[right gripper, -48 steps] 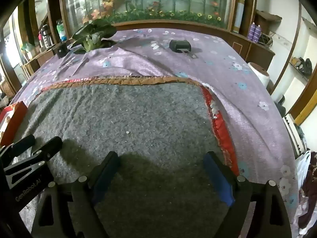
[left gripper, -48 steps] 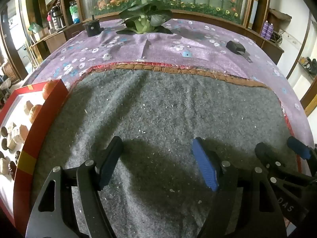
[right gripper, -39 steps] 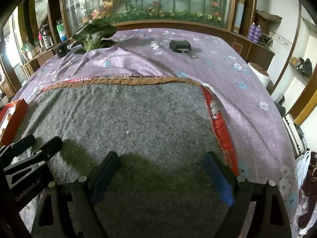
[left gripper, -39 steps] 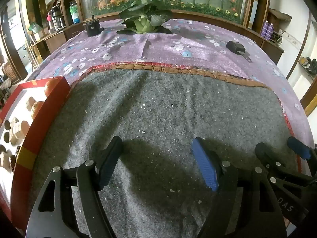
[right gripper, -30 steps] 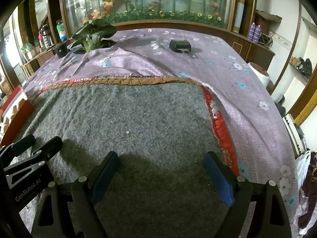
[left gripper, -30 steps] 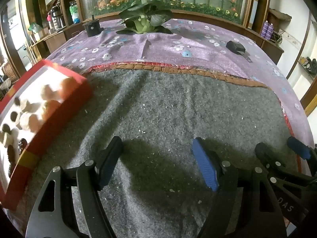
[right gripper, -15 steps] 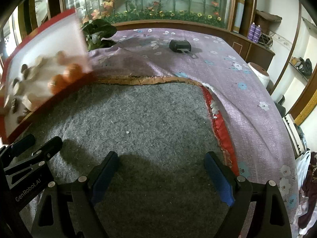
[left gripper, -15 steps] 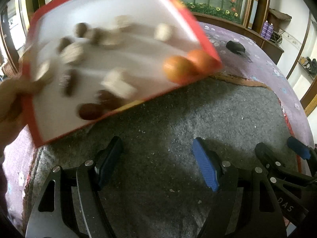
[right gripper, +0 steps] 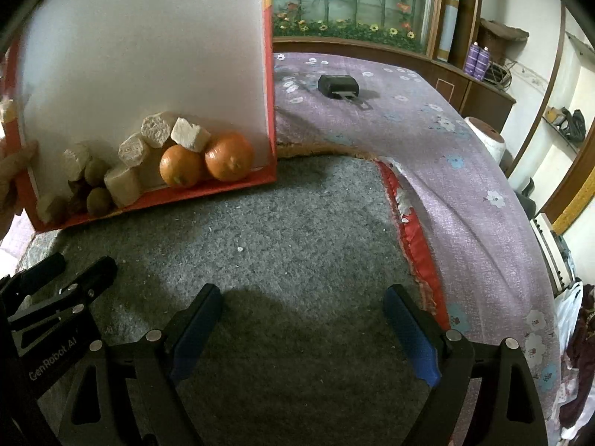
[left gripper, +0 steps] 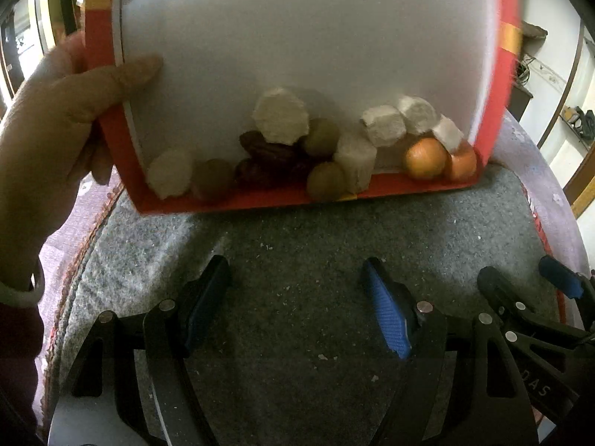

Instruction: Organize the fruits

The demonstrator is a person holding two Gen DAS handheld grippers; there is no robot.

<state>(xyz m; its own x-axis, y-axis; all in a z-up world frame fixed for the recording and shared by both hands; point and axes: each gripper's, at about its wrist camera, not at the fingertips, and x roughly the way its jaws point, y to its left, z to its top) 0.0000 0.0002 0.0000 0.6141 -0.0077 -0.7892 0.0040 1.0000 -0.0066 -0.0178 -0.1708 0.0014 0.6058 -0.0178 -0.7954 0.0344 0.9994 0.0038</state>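
A red-rimmed white box lid (left gripper: 297, 37) (right gripper: 148, 37) is tipped steeply over the grey felt mat (left gripper: 316, 260) (right gripper: 297, 241), held by a person's hand (left gripper: 55, 119) at its left edge. Heaped along its low rim are two oranges (left gripper: 425, 158) (right gripper: 228, 156), pale cut chunks (left gripper: 280, 116) (right gripper: 154, 128), brown round fruits (left gripper: 325, 181) and dark dates (left gripper: 271, 154). My left gripper (left gripper: 297, 282) is open over the mat, just in front of the lid. My right gripper (right gripper: 303, 316) is open too, to the right of the lid, empty.
The mat lies on a purple flowered cloth (right gripper: 427, 130). A small black device (right gripper: 338, 85) sits on the cloth behind. A white roll (right gripper: 485, 139) stands at the right table edge. Wooden cabinets and shelves ring the room.
The hand lifted the lid from the left edge of the mat, swung it over the middle and tipped it up. The fruit slid down to its low rim. Both grippers stayed put.
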